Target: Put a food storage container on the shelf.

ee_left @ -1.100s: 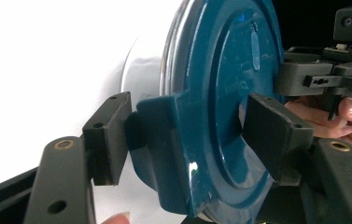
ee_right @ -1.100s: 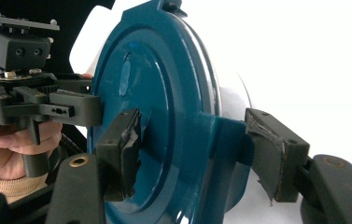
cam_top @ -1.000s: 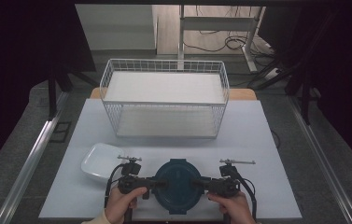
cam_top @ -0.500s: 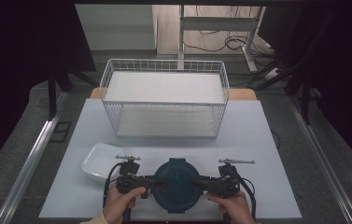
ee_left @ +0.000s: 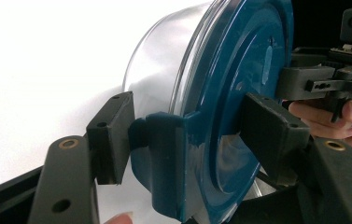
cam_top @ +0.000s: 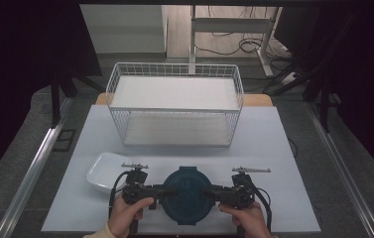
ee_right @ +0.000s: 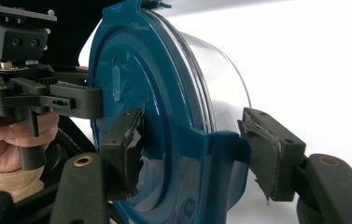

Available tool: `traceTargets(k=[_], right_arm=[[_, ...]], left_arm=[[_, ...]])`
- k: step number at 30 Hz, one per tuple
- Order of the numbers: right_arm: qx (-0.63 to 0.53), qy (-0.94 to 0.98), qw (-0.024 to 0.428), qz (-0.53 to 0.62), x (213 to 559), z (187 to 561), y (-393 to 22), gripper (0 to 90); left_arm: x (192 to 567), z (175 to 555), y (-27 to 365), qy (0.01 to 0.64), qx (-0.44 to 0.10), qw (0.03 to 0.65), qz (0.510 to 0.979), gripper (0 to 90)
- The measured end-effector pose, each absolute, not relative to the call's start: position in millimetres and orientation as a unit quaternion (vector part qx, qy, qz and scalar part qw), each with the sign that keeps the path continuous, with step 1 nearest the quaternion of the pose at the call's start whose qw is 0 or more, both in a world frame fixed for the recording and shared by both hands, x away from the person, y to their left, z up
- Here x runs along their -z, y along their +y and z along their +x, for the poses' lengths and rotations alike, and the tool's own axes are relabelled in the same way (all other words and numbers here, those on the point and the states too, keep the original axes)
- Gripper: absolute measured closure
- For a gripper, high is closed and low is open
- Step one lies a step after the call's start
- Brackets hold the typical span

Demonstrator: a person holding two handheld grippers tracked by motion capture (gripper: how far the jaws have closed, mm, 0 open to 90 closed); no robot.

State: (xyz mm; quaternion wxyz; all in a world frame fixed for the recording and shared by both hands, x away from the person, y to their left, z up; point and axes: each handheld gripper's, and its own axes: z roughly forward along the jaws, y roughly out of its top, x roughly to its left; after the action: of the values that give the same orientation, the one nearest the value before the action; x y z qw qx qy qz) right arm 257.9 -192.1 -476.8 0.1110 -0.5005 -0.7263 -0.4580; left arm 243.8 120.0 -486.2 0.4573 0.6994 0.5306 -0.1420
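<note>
A round clear container [cam_top: 187, 196] with a dark blue lid sits at the table's near edge, between both grippers. My left gripper [cam_top: 167, 191] comes in from its left side. In the left gripper view my left gripper [ee_left: 187, 135] is shut on the lid's side clasp [ee_left: 164, 158], one pad on the clasp and the other on the lid's top face. My right gripper [cam_top: 208, 192] holds the opposite side. In the right gripper view my right gripper [ee_right: 194, 151] pinches that side's clasp [ee_right: 225, 163] the same way. A hand grips each tool.
A white wire basket [cam_top: 174, 106] stands across the middle of the pale table [cam_top: 274, 148]. A white rectangular dish [cam_top: 102, 171] lies just left of my left gripper. Dark floor and metal rails flank the table.
</note>
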Motion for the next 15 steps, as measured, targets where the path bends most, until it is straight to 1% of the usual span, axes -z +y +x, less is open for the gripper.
traceTargets(k=[7, 15], right_arm=[[0.463, -0.727, 0.107, -0.495, 468.1, 264.5, -191.5, 40.1], [0.477, -0.734, 0.088, -0.476, 439.0, 278.4, -185.4, 40.4]], left_arm=[[476.0, 249.3, 120.5, 0.529, 0.133, 0.463, 0.698, 36.6], [446.6, 261.7, 127.9, 0.519, 0.119, 0.473, 0.702, 36.6]])
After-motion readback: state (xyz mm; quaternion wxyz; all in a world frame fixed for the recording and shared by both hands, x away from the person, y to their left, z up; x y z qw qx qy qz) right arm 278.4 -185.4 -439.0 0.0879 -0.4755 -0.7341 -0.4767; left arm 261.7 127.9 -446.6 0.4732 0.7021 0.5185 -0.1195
